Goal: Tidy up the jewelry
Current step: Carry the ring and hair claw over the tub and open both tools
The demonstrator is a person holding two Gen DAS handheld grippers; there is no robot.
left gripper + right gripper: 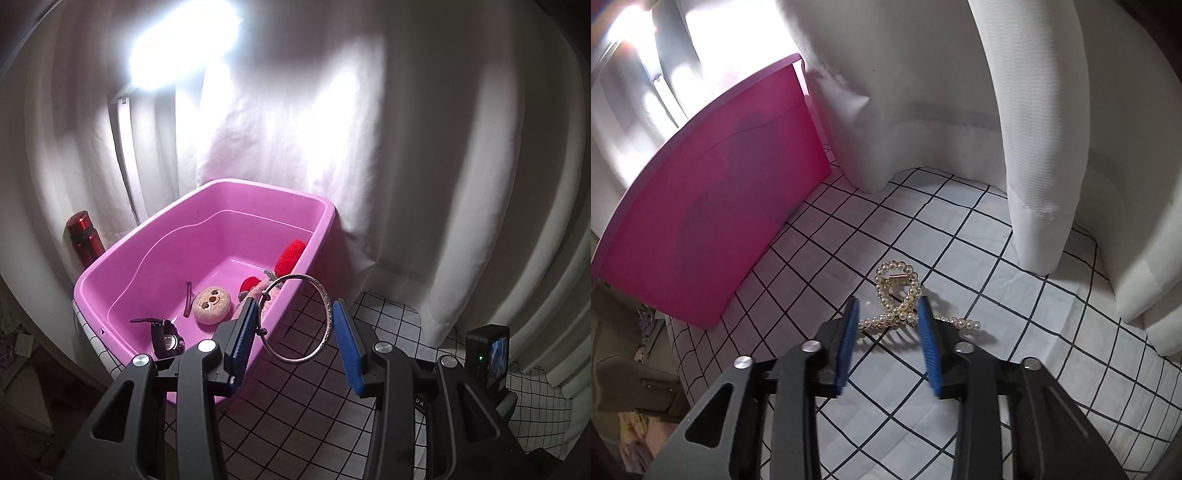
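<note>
In the left wrist view my left gripper (295, 314) holds a silver bangle (325, 299) between its blue pads, above the near right corner of a pink tub (328, 218). In the tub lie a black watch (168, 338), a dark hair clip (188, 298), a round plush face (213, 304) and red fluffy pieces (291, 254). In the right wrist view my right gripper (888, 308) is open, its blue pads on either side of a pearl hair claw (899, 295) lying on the checked cloth (960, 236). The tub's outer wall (713, 221) is to the left.
A red bottle (85, 238) stands behind the tub's left side. White curtains (923, 110) hang close behind the table. The other gripper's camera (487, 360) shows at the right of the left wrist view. The table edge (676, 343) drops off at left.
</note>
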